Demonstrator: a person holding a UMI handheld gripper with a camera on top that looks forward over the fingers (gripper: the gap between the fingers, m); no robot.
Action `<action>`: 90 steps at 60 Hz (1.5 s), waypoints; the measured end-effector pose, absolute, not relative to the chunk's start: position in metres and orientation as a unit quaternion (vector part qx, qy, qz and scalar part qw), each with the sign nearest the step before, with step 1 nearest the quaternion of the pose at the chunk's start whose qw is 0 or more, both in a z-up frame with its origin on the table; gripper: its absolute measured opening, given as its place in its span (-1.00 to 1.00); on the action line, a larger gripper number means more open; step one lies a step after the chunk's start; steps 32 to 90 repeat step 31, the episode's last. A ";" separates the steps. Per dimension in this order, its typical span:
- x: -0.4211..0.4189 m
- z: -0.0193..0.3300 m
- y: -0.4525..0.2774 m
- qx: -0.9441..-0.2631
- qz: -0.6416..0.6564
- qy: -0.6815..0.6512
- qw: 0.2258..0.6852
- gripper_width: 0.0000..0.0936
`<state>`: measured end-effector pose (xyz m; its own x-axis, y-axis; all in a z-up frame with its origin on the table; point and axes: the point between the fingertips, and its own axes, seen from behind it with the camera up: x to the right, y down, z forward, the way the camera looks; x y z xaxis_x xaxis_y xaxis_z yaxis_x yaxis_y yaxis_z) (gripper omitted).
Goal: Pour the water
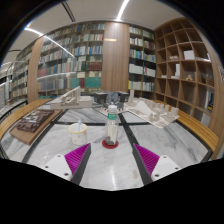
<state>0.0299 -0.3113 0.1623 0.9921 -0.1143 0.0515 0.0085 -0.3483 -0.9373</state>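
A clear plastic water bottle (112, 126) with a white cap stands upright on a red coaster (110, 144) on the pale marble table (110, 170). A white cup (78, 131) stands just left of the bottle. My gripper (112, 160) is open and empty; its magenta pads (75, 158) spread wide to either side, with the bottle just ahead of them and centred between the fingers. Nothing is held.
A dark tray with objects (35, 122) lies at the left. A white model building (152, 109) stands at the right beyond the bottle. Bookshelves (95, 50) and wooden cubby shelves (188, 60) line the far walls. Dark strips cross the tabletop.
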 end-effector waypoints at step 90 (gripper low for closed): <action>0.038 0.191 -0.414 -0.806 -0.088 0.036 0.584 0.82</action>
